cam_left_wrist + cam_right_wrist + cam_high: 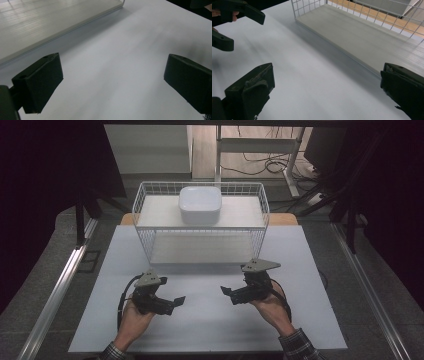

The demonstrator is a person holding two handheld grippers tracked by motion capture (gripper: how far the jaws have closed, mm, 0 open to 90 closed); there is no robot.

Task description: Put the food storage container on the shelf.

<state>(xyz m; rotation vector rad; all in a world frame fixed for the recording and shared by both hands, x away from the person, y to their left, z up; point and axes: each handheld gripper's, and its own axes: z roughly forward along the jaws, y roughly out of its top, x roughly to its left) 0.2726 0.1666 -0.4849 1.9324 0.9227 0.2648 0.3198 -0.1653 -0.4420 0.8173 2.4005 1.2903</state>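
A white wire rack [145,220] with two shelves stands at the back of the white table [300,285]. On its upper shelf sits a white square bowl [200,205]. My left gripper [176,302] is held low over the table's front left, pointing right, open with nothing between its jaws [112,80]. My right gripper [228,295] is opposite it at the front right, pointing left, also open and empty [327,85]. The two face each other a short way apart. The right gripper view shows the left gripper [247,32] at its top left.
The rack's lower shelf [362,32] lies bare just beyond both grippers, its front edge [62,32] close to the left one. Metal rails [60,285] run along both sides of the table. A desk frame and cables [270,165] stand on the floor behind.
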